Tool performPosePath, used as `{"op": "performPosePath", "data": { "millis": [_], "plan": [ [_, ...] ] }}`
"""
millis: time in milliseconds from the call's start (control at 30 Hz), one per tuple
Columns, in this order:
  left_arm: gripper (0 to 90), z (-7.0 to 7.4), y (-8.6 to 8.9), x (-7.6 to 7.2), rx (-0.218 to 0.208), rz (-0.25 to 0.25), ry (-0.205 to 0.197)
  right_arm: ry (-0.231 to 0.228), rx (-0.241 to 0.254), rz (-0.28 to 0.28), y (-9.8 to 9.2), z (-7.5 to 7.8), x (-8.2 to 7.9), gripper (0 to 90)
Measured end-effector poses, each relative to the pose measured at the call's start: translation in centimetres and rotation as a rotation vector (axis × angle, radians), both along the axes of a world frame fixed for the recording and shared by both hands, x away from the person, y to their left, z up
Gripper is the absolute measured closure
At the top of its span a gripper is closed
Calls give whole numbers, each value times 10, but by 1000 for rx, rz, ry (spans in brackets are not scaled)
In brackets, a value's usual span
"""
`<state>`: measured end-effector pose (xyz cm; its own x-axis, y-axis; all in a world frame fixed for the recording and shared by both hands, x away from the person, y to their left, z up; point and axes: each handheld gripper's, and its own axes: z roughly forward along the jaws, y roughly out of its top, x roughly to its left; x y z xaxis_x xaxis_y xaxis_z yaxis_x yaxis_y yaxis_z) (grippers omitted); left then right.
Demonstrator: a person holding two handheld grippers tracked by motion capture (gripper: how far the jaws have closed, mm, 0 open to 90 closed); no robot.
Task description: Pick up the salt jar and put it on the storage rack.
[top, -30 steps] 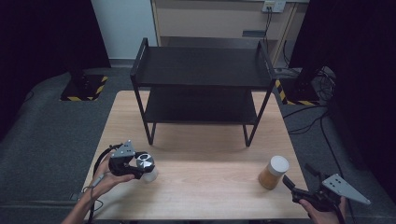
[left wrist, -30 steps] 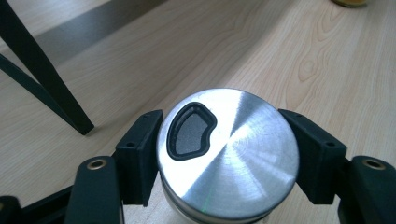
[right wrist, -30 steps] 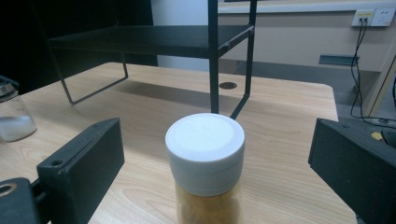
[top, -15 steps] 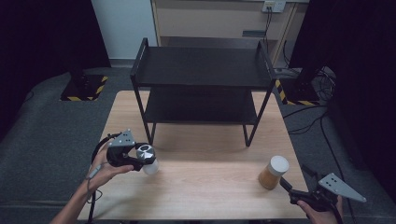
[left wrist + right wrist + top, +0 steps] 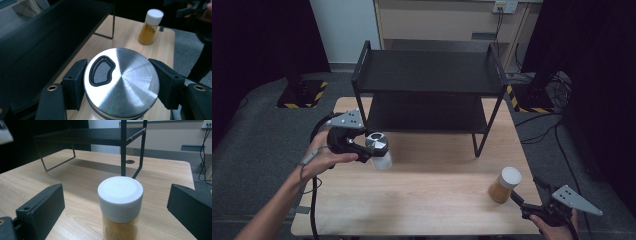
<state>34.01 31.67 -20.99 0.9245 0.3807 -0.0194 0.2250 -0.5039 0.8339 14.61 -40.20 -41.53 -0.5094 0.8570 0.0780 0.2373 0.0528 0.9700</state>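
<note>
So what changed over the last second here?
The left gripper, shut on the metal-lidded jar, has lifted it off the table and carried it toward the black shelf. The right gripper stayed put, jaws open beside the white-capped jar, which hasn't moved.

My left gripper (image 5: 371, 150) is raised, its jaws clamped on either side of a steel-lidded jar (image 5: 121, 81). My right gripper (image 5: 524, 200) sits low, jaws spread wide, a white-capped jar (image 5: 120, 206) untouched between them.
</note>
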Motion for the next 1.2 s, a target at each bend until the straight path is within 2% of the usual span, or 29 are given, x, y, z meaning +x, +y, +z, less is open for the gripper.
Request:
{"op": "performPosePath", "data": {
  "millis": [133,233,567,733,867,1000,1200],
  "plan": [
    [333,29,-10,9,10,-34,-9,-1,2,-1,0,0,0,17],
    [333,50,-17,14,17,-41,-11,-3,3,-3,-1,-1,0,17],
    [333,110,-32,30,42,-7,-16,-8,12,-13,-2,-2,0,17],
    [334,131,-33,37,38,29,-19,1,16,-14,-2,-3,1,17],
    [334,142,-31,41,24,53,-25,6,18,-16,-3,-4,3,17],
    [334,152,-32,45,29,73,-32,6,25,-25,-4,-5,3,17],
    [334,162,-36,54,32,157,-37,4,22,-26,-4,-4,2,17]
  ]
}}
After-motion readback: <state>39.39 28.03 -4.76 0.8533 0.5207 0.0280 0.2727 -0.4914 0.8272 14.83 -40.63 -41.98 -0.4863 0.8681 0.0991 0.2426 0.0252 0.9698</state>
